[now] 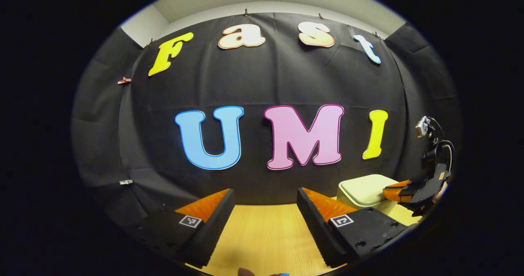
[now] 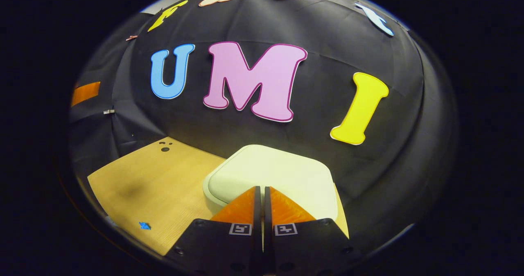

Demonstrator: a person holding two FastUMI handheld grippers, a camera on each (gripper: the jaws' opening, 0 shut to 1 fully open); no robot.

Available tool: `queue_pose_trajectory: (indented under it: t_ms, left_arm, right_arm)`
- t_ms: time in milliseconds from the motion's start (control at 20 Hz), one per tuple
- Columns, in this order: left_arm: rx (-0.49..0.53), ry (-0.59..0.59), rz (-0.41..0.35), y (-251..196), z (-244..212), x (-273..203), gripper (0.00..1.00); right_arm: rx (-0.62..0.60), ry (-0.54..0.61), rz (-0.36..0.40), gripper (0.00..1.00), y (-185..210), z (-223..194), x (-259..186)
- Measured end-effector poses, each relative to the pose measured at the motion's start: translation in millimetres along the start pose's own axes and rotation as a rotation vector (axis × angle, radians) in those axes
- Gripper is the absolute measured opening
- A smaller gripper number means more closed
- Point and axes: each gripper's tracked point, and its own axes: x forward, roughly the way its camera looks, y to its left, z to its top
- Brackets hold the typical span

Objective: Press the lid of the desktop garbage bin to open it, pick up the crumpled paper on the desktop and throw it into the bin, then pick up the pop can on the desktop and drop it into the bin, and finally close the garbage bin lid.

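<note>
Table [image 2: 155, 190]: wood, lower left of right gripper view. Bin [image 2: 272, 177]: lid down, lower centre there; lower right in left gripper view [image 1: 364, 190]. Right tool [image 2: 262, 194]: clenched on nothing, fingers pressed together, tips over the lid's near edge, contact unclear. Left tool [image 1: 266, 202]: released, fingers wide apart over bare table, bottom of frame.

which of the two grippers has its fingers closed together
The right gripper, poised over the bin lid, has its fingers nearly touching. The left gripper holds its fingers wide apart over the bare table.
</note>
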Motion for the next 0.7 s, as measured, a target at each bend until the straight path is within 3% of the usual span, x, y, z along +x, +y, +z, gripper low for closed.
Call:
queue_pose_trajectory:
  t_ms: [350, 700]
  left_arm:
    - [-0.001, 0.028, -0.002, 3, -12, 1, 0.98]
    - [0.004, 0.067, -0.035, -4, -31, 4, 0.98]
  right_arm:
    - [0.031, -0.096, 0.000, 0.05, 1, 24, -19]
    - [0.035, -0.090, 0.005, 0.05, 5, 17, -39]
